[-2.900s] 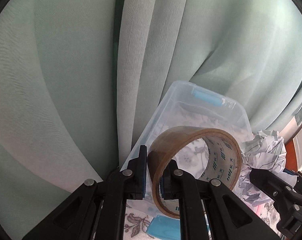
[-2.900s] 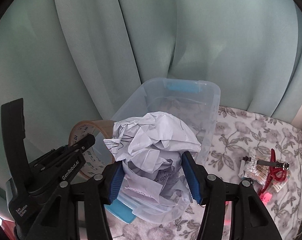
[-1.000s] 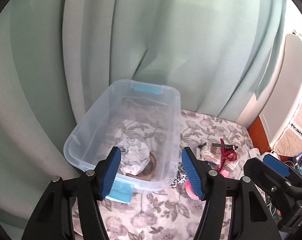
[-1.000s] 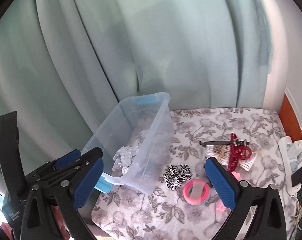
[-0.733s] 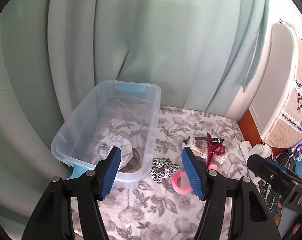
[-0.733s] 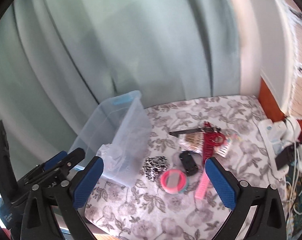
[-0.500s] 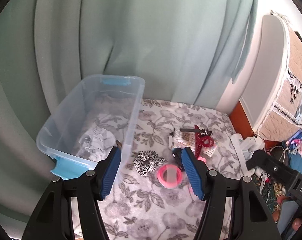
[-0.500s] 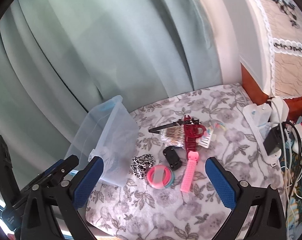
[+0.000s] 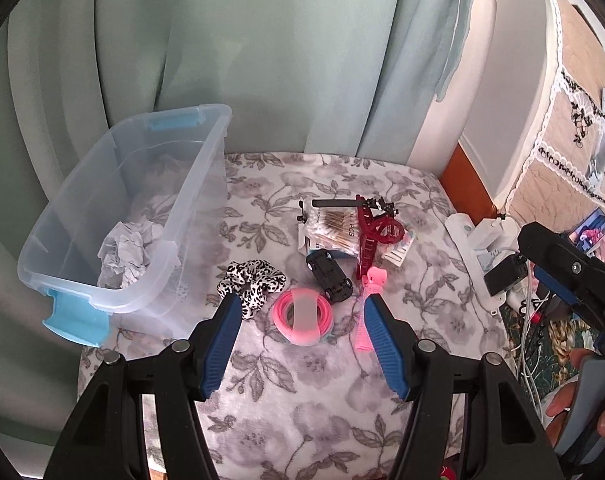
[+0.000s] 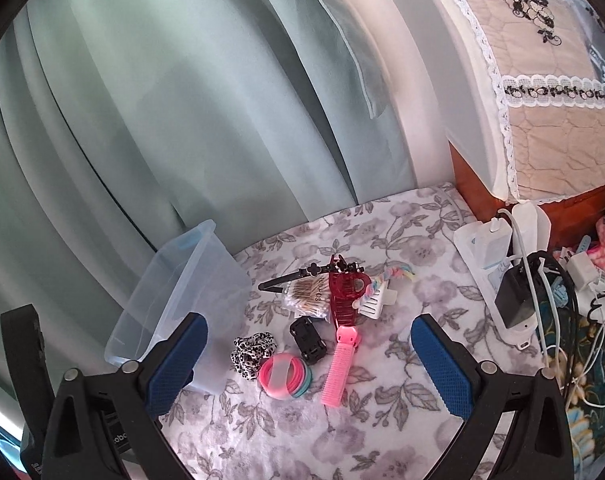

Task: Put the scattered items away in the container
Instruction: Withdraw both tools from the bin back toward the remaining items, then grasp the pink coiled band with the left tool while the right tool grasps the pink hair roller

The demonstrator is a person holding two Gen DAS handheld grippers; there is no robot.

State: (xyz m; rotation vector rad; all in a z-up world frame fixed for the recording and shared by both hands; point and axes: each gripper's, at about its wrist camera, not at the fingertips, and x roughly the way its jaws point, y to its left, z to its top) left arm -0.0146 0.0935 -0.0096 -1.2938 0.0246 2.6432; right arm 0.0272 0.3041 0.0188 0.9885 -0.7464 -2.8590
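left tongs: tilted down, agape | right tongs: agape, empty

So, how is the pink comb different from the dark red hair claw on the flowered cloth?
The pink comb is opaque light pink, while the dark red hair claw is translucent and deep red. The comb is a straight narrow bar lying flat; the claw has a looped handle end and rests partly on the bag of cotton swabs. The comb lies nearer the cameras, the claw farther back. Both are toothed hair items outside the clear bin.
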